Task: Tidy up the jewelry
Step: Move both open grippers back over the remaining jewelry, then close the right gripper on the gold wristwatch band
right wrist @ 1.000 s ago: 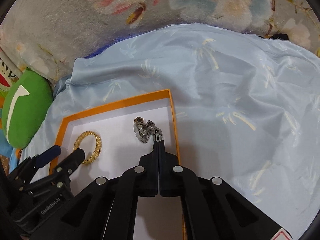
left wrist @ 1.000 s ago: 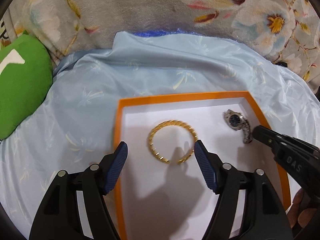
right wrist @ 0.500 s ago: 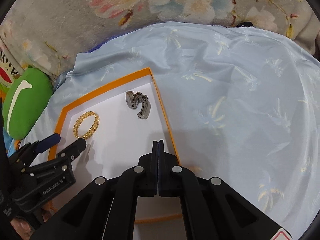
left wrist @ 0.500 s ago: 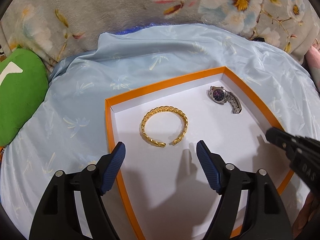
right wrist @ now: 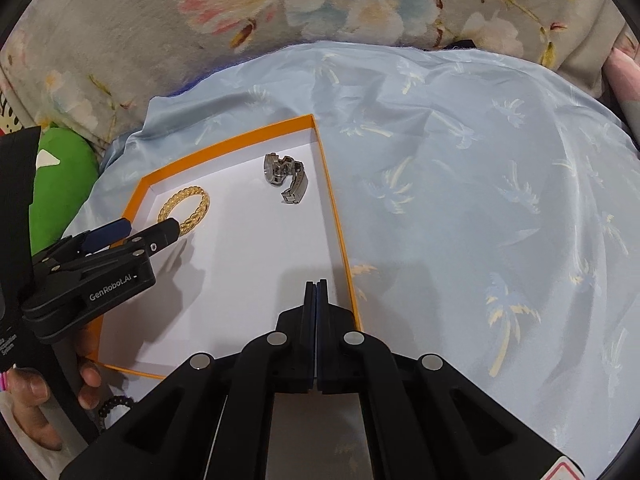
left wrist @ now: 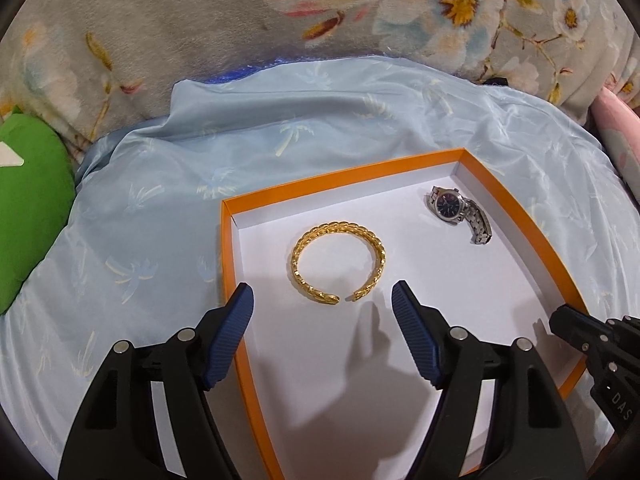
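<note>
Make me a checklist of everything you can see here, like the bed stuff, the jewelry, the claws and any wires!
Surface: light blue cloth with a palm print, wrinkled, under an orange tray.
Job's things: gold bracelet and silver watch lie apart inside the tray.
Clutter: dark bead bracelet outside the tray's near corner.
Claws: left claw open, empty, just short of the gold bracelet; right claw shut, empty, over the tray's right edge.
Cables: nothing seen.
Surroundings: flowered blanket behind, green cushion at left.
</note>
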